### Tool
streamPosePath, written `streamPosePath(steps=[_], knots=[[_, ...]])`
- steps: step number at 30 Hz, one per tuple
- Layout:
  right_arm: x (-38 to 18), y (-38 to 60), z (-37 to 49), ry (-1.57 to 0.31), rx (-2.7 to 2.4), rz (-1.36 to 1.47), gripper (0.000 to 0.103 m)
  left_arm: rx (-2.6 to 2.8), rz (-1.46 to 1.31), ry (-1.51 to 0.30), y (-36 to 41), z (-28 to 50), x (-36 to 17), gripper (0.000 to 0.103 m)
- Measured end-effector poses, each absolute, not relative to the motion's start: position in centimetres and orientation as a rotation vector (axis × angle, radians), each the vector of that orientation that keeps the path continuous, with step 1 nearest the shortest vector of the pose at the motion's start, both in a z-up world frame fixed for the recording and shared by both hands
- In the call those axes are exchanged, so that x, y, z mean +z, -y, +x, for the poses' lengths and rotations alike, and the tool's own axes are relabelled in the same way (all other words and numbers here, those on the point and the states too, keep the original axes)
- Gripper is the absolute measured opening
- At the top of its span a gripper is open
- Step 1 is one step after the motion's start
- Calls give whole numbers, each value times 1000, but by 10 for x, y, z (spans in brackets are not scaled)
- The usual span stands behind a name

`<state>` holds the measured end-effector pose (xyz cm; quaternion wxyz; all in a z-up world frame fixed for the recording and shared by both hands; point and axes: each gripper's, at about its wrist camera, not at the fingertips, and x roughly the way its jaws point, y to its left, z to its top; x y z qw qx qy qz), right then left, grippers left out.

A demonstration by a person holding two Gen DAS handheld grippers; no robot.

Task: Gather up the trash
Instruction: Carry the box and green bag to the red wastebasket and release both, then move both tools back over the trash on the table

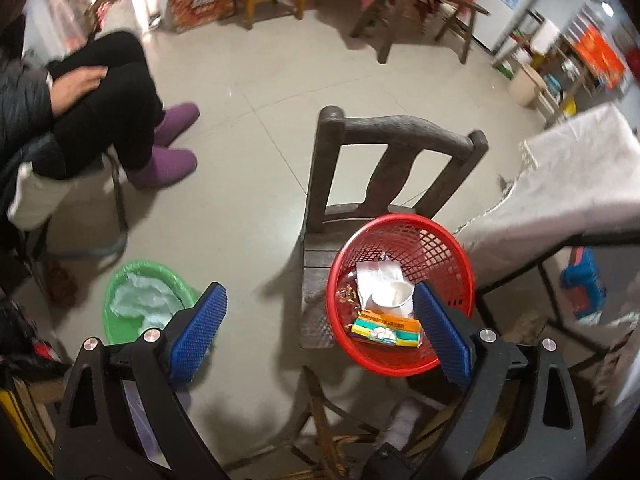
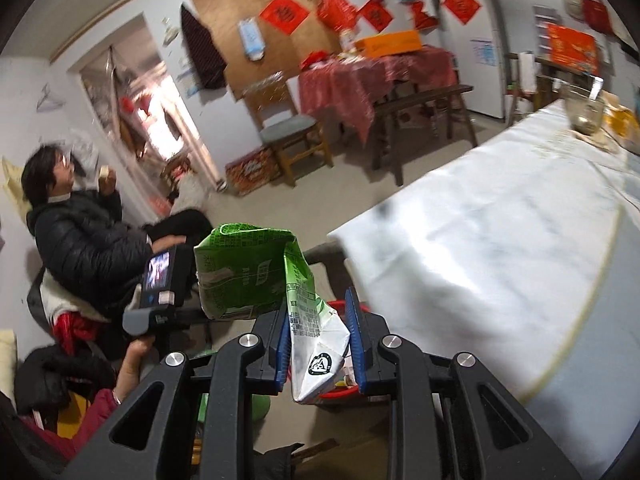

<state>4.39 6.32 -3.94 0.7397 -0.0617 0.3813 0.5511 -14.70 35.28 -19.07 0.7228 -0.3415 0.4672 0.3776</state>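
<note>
Our right gripper (image 2: 320,344) is clamped on a crumpled green carton (image 2: 256,272), held up beside the table (image 2: 500,248). Left gripper (image 1: 320,332) hangs spread wide with nothing in it, above the red basket (image 1: 400,364) on the chair (image 1: 360,168); cup (image 1: 390,298) and wrapper (image 1: 386,330) inside.

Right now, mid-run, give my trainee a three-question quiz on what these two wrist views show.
1. True or false: the right gripper is empty.
2. Where does the red basket stand? A) on the floor B) on the wooden chair C) on the white table
3. Fill in: the left gripper is ____.

Key: 1 false, it grips a crushed green carton; 2 B; 3 open.
</note>
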Motion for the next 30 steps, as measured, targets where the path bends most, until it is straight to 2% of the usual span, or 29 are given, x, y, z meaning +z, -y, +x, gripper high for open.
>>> streamPosePath(steps=[9,10,11,12,13,16,21,30], knots=[[-79,-144,9,-860,1231,-344,26,857,-835,-1103,-372,-158,-217,92],[-87,-154,6,-864,1221,-378,29,866,-845,-1108,-375,-161,-220,92],[-98,-166,3,-876,1218,-426,36,874,-851,-1111,-377,-163,-222,92],[-109,-178,0,-878,1205,-469,54,886,-858,-1115,-379,-165,-224,92],[-115,-182,-2,-865,1186,-490,57,889,-864,-1118,-381,-166,-225,92],[-117,-182,-9,-818,1173,-507,57,872,-873,-1123,-379,-165,-229,92],[-89,-144,-6,-741,1159,-428,60,825,-851,-1139,-370,-154,-230,92],[-62,-82,20,-721,1096,-291,64,734,-774,-1115,-346,-134,-213,92]])
